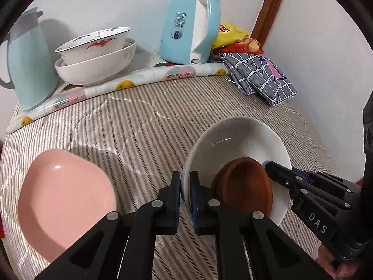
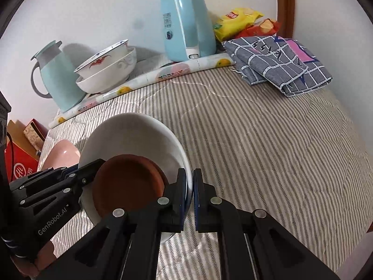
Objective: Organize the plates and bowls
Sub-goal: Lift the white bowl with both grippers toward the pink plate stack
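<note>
- Nearest, the left gripper [image 1: 185, 186] and right gripper [image 2: 193, 186] each clamp an opposite rim of one glossy white plate [image 1: 244, 137]; their own black arms hide its near edge.
- One round brown dish [image 2: 128, 182] sits inside that plate — a matte, clay-like saucer.
- Left, one pink plate [image 1: 63, 200] lies on the striped cloth [image 1: 144, 126], cut off by the left gripper's arm.
- Far: two stacked white bowls [image 1: 98, 63], one thermos jug [image 1: 30, 65], one blue kettle [image 1: 186, 28].
</note>
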Tool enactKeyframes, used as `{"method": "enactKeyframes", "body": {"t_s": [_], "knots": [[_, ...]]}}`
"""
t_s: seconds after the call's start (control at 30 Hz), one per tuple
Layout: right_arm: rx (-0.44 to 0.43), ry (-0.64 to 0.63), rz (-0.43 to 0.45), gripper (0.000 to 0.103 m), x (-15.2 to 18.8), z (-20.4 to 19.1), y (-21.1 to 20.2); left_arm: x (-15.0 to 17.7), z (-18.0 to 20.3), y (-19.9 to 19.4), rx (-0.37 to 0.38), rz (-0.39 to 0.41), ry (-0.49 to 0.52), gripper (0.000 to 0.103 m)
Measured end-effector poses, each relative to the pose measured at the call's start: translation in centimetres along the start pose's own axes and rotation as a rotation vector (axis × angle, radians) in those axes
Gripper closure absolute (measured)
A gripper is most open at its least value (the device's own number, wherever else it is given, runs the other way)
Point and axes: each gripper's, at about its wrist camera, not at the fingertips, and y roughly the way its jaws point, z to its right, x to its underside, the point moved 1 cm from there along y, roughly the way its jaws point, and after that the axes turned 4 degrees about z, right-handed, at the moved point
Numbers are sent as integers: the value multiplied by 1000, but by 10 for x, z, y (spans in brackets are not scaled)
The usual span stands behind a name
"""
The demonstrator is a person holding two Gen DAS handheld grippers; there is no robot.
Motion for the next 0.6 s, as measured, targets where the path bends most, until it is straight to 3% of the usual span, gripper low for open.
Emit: {"method": "enactKeyframes", "body": {"t_s": [0.6], "knots": [[-40, -46, 39, 97, 4, -43, -27, 10, -32, -45, -28, 62, -33, 94]]}}
